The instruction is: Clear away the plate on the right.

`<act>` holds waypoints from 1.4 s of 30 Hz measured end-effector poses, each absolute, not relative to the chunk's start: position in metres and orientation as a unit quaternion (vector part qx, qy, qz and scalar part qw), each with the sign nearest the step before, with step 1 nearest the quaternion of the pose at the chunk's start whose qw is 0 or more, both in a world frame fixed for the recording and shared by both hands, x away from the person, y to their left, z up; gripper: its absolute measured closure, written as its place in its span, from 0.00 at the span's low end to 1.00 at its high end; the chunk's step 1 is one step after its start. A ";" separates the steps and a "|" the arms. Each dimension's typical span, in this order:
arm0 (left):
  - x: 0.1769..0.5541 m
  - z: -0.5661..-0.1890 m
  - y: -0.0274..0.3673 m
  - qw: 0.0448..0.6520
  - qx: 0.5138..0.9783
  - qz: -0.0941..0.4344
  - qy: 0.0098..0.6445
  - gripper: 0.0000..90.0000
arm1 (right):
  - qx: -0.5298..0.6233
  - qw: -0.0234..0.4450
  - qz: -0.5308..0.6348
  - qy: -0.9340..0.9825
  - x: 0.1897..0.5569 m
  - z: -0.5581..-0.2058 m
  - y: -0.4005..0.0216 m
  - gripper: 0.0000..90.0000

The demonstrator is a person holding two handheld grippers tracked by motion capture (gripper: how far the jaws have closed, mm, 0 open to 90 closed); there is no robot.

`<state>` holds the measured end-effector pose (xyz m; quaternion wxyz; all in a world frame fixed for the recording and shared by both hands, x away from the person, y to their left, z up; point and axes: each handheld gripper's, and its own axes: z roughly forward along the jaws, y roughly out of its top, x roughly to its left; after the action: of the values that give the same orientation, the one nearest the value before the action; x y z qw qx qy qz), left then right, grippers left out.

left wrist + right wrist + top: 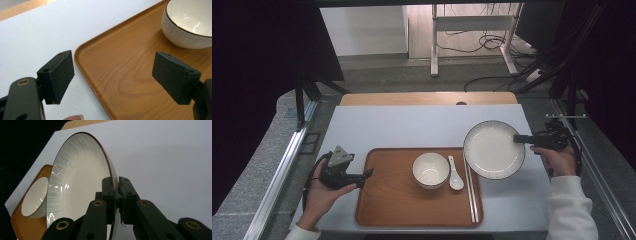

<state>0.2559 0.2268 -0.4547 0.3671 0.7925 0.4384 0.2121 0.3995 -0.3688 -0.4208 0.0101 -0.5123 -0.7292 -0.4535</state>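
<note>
At the near left edge of the bench (412, 125) the left gripper (362, 176) rests with its jaws wide apart and nothing between them, beside the wooden tray (392, 200). On the tray stand a bowl (431, 170), a spoon (455, 177) and chopsticks (471, 192). The right gripper (118, 195) has its jaws clamped on the rim of the plate (493, 149), seemingly lifted over the tray's far right corner. It looks stiff, glazed, slippery and breakable; the rim is the handhold. Beyond lie grey floor and cables.

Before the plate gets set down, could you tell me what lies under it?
The plate overhangs the tray's right edge and the chopsticks' upper ends; whatever else lies beneath is covered.
</note>
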 end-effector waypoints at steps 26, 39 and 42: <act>0.259 -0.442 0.209 0.435 0.769 0.126 0.451 0.19 | -0.395 0.026 -0.484 -0.780 0.393 -0.385 -0.272 0.94; 0.275 -0.417 0.185 0.493 0.740 0.068 0.452 0.19 | -0.366 0.035 -0.482 -0.795 0.395 -0.384 -0.237 0.94; 0.281 -0.416 0.178 0.496 0.740 0.062 0.450 0.19 | -0.362 0.039 -0.481 -0.798 0.396 -0.385 -0.231 0.94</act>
<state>0.2808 0.1778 -0.4159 0.4960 0.7402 0.4497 0.0618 0.3956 -0.2315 -0.3850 0.0389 -0.3618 -0.7978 -0.4808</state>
